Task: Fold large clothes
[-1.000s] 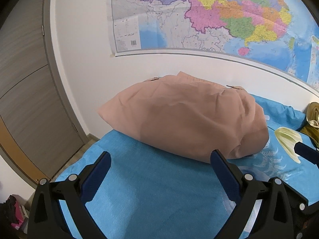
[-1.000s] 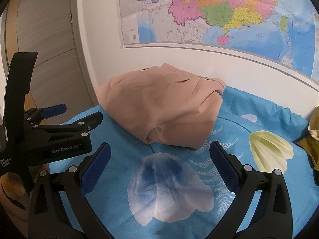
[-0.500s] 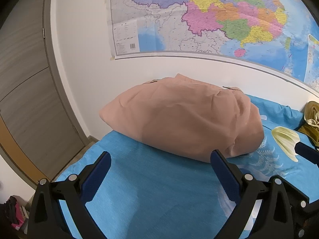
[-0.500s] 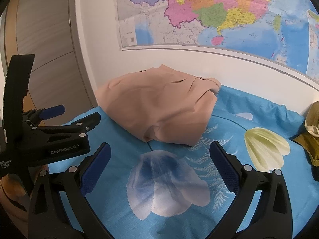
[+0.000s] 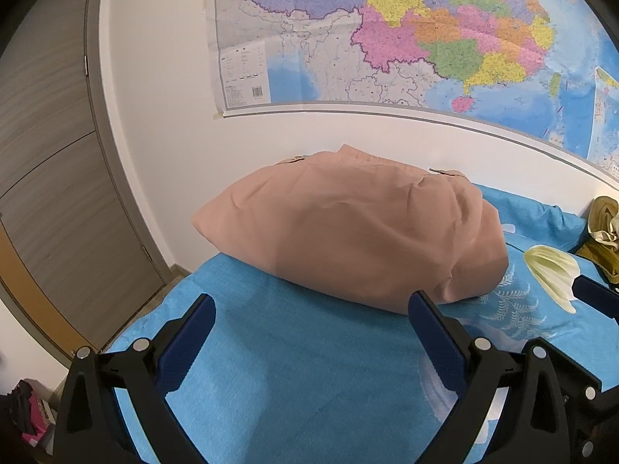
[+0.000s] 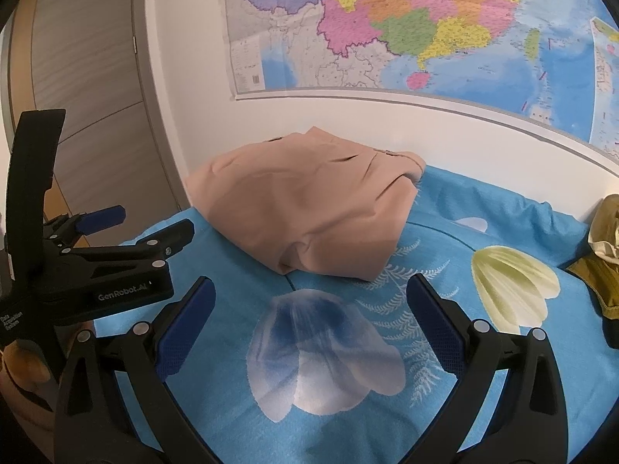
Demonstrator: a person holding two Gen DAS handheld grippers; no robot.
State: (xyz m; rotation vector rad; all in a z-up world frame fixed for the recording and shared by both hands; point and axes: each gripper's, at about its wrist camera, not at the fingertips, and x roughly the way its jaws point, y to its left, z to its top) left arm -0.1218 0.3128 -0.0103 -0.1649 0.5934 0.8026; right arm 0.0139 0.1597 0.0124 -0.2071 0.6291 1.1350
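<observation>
A folded tan garment [image 5: 348, 232] lies in a compact bundle on the blue flowered bedsheet [image 5: 301, 367], against the white wall. It also shows in the right wrist view [image 6: 309, 212]. My left gripper [image 5: 309, 332] is open and empty, hovering above the sheet just short of the bundle's near edge. My right gripper [image 6: 309, 321] is open and empty over the sheet [image 6: 445, 255], in front of the bundle. The left gripper's body [image 6: 96, 266] shows at the left of the right wrist view.
An olive-yellow pile of clothes [image 5: 603, 232] lies at the sheet's far right, also in the right wrist view [image 6: 603, 251]. A large map [image 5: 387, 38] hangs on the wall. A wooden door [image 5: 50, 154] stands left, past the bed's left edge.
Both grippers have drawn back slightly and tilted up; the bundle sits a little farther off and lower in both views. The garment has not moved.
</observation>
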